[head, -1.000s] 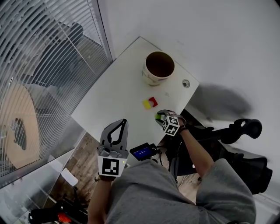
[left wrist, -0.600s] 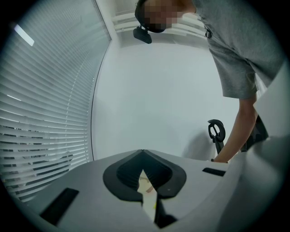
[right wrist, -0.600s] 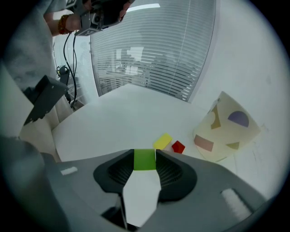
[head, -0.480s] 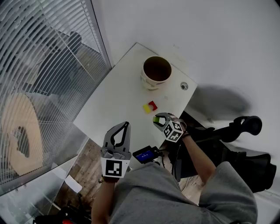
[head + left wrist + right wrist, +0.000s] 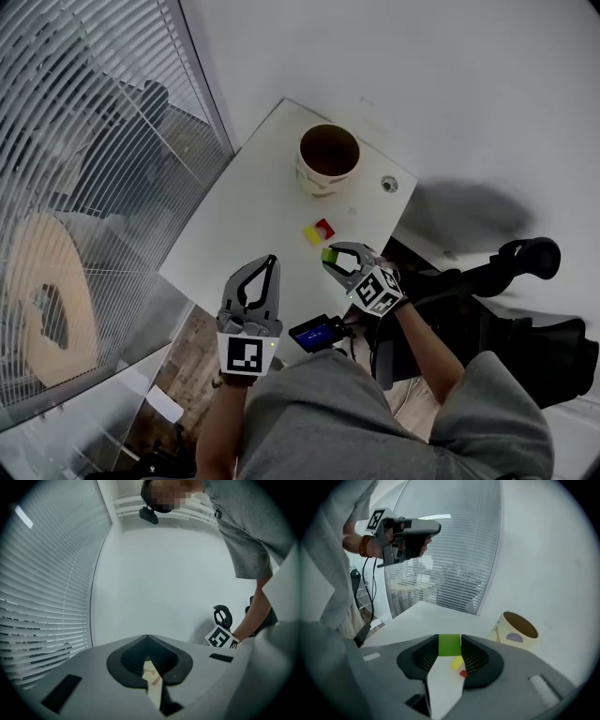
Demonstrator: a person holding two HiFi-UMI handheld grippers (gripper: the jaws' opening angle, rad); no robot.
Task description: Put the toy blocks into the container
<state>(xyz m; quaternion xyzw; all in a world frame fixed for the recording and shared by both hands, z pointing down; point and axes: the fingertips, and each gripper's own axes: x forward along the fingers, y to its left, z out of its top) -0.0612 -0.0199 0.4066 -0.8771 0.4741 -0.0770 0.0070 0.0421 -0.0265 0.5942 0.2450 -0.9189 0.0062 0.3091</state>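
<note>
My right gripper (image 5: 336, 259) is shut on a green block (image 5: 329, 254) and holds it just above the white table's (image 5: 253, 211) near edge. Between the pads the green block (image 5: 449, 645) fills the gap. A yellow block (image 5: 311, 234) and a red block (image 5: 325, 228) lie side by side on the table just beyond it. The round tan container (image 5: 328, 157) stands open-topped at the far end of the table, also seen as the container (image 5: 516, 630) at the right. My left gripper (image 5: 268, 262) hovers off the table's near edge, shut and empty.
Window blinds (image 5: 84, 141) run along the left. A small round white fitting (image 5: 388, 184) sits on the table right of the container. A device with a blue screen (image 5: 314, 333) hangs at my waist. Black equipment (image 5: 511, 267) stands on the right, beside the table.
The right gripper with the green block has edged slightly closer to the yellow and red blocks. The left gripper has stayed roughly where it was.
</note>
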